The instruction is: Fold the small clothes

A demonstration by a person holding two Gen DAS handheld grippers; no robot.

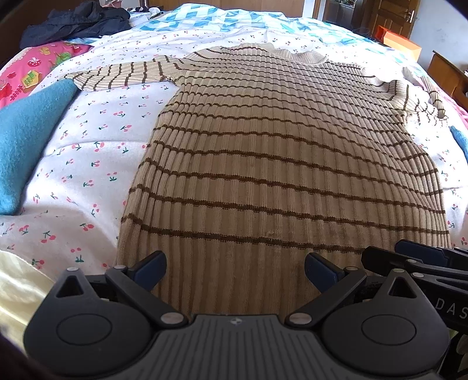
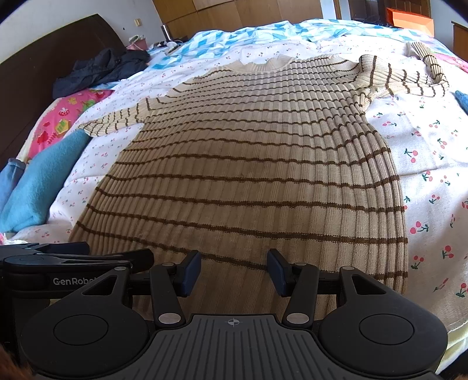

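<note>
A beige ribbed sweater with thin brown stripes lies spread flat on the bed, collar at the far end, hem nearest me. Its left sleeve stretches out sideways; its right sleeve is bent back near the shoulder. My left gripper hovers over the hem, jaws wide apart with only flat fabric below. My right gripper hangs over the hem too, jaws apart, pinching nothing. Each gripper shows at the edge of the other's view: the right gripper and the left gripper.
A white bedsheet with a cherry print covers the bed. A blue fuzzy cloth lies left of the sweater. A pink pillow and dark clothing sit far left. A dark headboard stands behind.
</note>
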